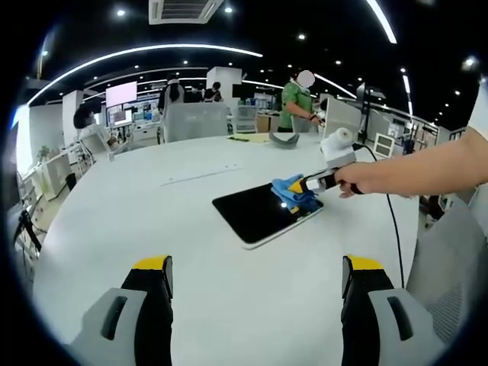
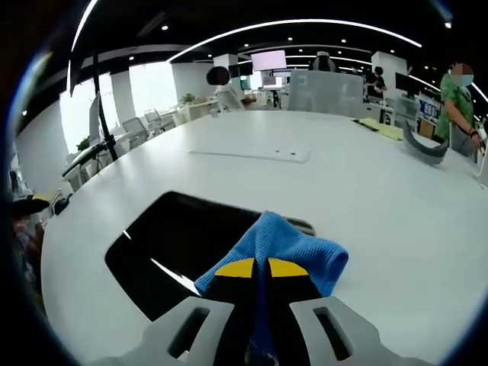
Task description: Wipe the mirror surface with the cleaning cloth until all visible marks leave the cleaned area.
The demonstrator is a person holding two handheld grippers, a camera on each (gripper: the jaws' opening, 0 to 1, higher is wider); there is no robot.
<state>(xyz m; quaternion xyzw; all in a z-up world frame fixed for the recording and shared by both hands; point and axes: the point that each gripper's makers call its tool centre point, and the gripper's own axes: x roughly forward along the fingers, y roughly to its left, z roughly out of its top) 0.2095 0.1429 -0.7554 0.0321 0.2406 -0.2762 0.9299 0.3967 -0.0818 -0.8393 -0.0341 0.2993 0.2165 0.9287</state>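
A dark rectangular mirror (image 1: 259, 213) lies flat on the white table (image 1: 152, 221). In the left gripper view my right gripper (image 1: 303, 187), held by a hand coming in from the right, presses a blue cleaning cloth (image 1: 292, 193) onto the mirror's right end. My left gripper (image 1: 255, 273) hovers open over bare table in front of the mirror, with nothing between its jaws. In the right gripper view my right gripper (image 2: 261, 268) is shut on the blue cloth (image 2: 286, 244), which rests on the edge of the mirror (image 2: 183, 248).
A thin flat white sheet (image 2: 252, 150) lies further back on the table. A dark curved object (image 2: 424, 146) and yellow papers (image 2: 381, 128) sit near the far edge. A cable (image 1: 393, 229) trails off the right side. Chairs, desks and people stand beyond the table.
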